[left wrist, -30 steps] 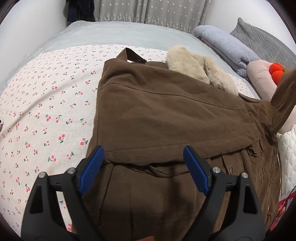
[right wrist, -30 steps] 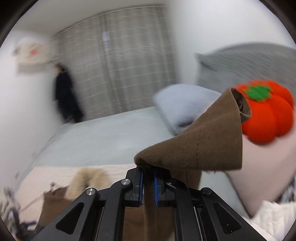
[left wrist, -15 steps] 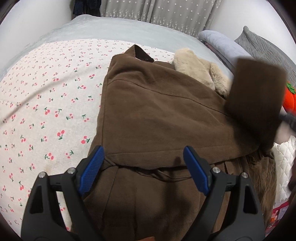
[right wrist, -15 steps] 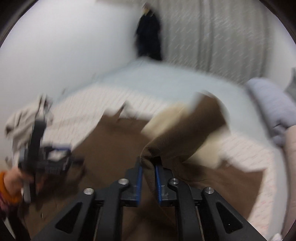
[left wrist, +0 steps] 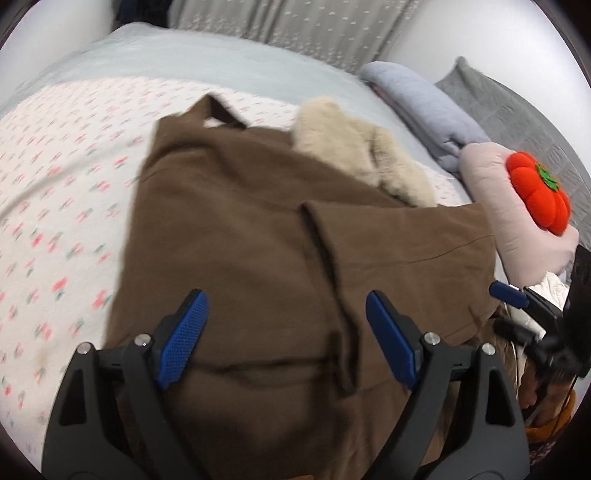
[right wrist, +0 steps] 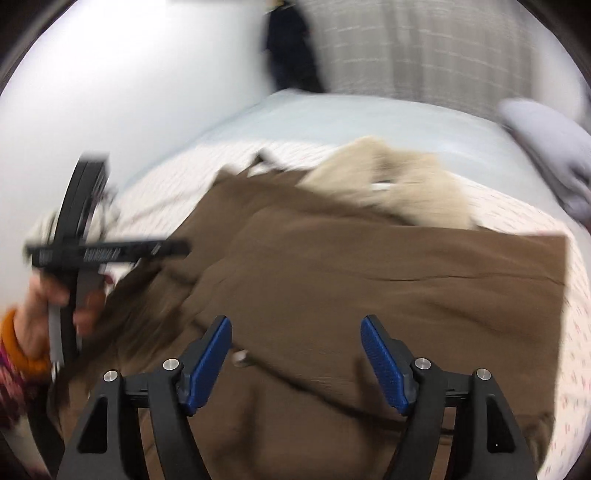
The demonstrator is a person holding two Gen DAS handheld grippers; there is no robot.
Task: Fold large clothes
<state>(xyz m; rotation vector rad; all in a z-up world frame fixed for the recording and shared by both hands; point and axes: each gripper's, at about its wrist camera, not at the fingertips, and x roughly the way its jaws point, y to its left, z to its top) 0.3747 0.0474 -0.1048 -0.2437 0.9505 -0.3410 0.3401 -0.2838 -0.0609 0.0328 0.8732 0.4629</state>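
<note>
A large brown corduroy coat (left wrist: 258,240) with a cream fleece lining (left wrist: 354,162) lies on the cherry-print sheet (left wrist: 62,192). A brown sleeve (left wrist: 399,240) lies folded across the coat's body; it also shows in the right wrist view (right wrist: 388,273). My left gripper (left wrist: 284,332) is open and empty just above the coat's lower part. My right gripper (right wrist: 297,354) is open and empty above the folded sleeve, and shows at the right edge of the left wrist view (left wrist: 524,306). The left gripper appears at the left of the right wrist view (right wrist: 85,251).
A pale pink pillow (left wrist: 509,221) with a red pumpkin plush (left wrist: 539,199), a lavender blanket roll (left wrist: 424,107) and a grey pillow (left wrist: 517,110) lie at the bed's right. Grey curtains (left wrist: 295,26) hang behind. A dark garment (right wrist: 291,48) hangs by the wall.
The right gripper carried the sleeve over the coat, laid it across the body and opened. The left gripper stayed open and shifted slightly.
</note>
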